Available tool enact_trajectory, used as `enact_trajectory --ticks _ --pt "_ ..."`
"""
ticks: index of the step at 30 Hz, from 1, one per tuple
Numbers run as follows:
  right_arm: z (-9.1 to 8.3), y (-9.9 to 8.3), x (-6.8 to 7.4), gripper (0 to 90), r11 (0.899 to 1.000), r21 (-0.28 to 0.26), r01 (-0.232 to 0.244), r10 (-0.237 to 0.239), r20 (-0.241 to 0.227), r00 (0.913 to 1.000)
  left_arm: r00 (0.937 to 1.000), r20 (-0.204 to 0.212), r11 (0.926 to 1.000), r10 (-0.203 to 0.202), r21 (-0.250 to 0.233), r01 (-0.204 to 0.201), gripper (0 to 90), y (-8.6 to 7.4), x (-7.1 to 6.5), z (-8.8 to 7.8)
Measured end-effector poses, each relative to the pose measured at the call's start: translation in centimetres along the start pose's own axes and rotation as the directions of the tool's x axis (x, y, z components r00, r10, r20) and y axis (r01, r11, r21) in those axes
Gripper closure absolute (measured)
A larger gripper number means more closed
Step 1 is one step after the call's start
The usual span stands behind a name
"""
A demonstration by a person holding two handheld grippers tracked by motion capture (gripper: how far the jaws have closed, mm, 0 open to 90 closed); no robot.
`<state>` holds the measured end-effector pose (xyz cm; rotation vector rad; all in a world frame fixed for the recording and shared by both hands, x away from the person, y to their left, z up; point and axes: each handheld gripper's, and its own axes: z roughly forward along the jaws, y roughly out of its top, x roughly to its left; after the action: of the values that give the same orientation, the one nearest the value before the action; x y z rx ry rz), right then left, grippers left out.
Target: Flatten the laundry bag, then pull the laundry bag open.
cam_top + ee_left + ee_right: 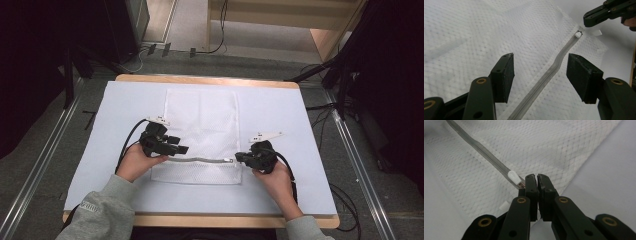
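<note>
pinching the small white zipper pull (514,177) of the flat white mesh laundry bag (202,117), right gripper (537,178) clamped tight, while left gripper (539,72) hovers spread wide, empty, straddling the grey zipper strip (549,75) to steady it

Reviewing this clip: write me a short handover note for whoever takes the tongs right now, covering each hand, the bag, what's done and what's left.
Left tongs: open, hovering over the zipper near the bag's left end, nothing gripped.
Right tongs: shut at the zipper's right end, right beside the white slider; whether they pinch its pull tab is hard to tell.
White mesh laundry bag: lies flat on the white table cover, zipper running along its near edge.
Done: the zipper looks closed along its visible length, slider at the right end.
Left: probably let go with the right tongs and check the closure.
</note>
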<state>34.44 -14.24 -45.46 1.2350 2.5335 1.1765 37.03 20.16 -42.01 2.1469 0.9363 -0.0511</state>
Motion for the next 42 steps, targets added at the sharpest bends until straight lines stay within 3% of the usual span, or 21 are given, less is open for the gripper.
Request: enact_trajectory --ticks 17,23,42 --pt "1.4 -0.5 0.0 88.6 0.998 0.057 0.007 -0.006 -0.007 1.0000 0.9989 0.039 0.9996 0.026 0.002 -0.027 37.2 0.7 -1.9 1.8" --pt "1.6 -0.5 0.2 88.3 0.998 0.048 0.034 -0.033 -0.010 0.9994 0.9982 0.041 0.9990 0.044 0.008 -0.044 37.2 0.9 -2.4 2.4" --pt "1.6 -0.6 0.2 87.7 0.998 0.046 0.035 -0.034 -0.015 0.9993 0.9937 0.066 0.9950 0.090 0.037 -0.093 39.9 1.7 -4.2 4.9"
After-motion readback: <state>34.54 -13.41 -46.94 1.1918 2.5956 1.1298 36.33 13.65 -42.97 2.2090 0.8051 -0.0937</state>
